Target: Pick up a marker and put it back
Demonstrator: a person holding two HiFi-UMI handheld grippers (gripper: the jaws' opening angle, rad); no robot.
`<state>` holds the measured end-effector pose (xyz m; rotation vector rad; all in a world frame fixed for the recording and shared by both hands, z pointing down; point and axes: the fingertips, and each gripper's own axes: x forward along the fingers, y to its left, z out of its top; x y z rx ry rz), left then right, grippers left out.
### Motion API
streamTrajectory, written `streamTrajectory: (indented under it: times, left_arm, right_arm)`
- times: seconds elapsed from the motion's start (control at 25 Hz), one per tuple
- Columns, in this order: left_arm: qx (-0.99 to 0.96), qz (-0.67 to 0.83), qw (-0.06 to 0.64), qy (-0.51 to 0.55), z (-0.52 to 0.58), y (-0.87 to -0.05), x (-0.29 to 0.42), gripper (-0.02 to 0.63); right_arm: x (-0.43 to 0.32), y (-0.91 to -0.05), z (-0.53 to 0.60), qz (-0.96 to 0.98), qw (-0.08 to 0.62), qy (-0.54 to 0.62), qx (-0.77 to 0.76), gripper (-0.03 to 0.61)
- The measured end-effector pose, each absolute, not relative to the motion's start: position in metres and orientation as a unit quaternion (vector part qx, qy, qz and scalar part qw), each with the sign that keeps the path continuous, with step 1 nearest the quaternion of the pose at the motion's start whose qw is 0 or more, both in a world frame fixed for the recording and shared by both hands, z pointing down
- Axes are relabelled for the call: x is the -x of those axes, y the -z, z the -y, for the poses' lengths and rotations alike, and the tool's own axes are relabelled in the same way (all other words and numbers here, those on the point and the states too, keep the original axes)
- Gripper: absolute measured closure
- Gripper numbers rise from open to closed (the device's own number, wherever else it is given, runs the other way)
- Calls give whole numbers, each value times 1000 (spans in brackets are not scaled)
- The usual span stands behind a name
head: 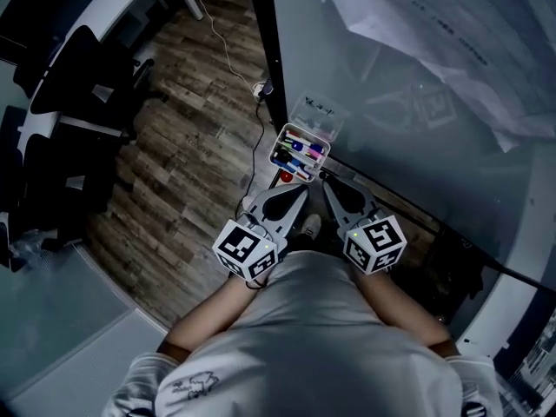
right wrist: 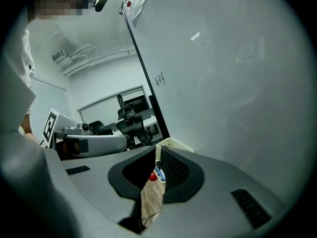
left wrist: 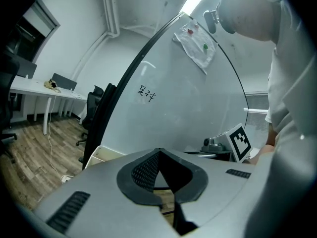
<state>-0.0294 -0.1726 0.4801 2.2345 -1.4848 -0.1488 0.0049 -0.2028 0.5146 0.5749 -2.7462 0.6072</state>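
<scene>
Head view: we place markers [head: 300, 152] in tray [head: 277, 144] at 12 o'clock from both grippers, long axes roughly 10-to-4. Right gripper [head: 326, 181] slightly nearer than left gripper [head: 300, 191]; whiteboard [head: 417, 146] at 3.
Left gripper view: jaws together, empty.
Right gripper view: jaws narrow slit apart, empty, markers ahead, path clear.

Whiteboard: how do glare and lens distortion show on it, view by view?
Head view: dim, the whiteboard carries faint grey reflections. Left gripper view: its dark edge bows into an arc. Right gripper view: small glints, picture corners black.
</scene>
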Motion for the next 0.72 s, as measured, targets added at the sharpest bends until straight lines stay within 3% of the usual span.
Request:
streamTrajectory:
  times: [0.2,0.72]
  left_arm:
    - [-808,537,237,58,180,-488,35,609]
    - [-802,532,262,64,188,-501,40,608]
  right_arm:
    - [1,-530,205,941,157,-226,-196,494]
    - [3,-541,212,934,179,-224,-211,484]
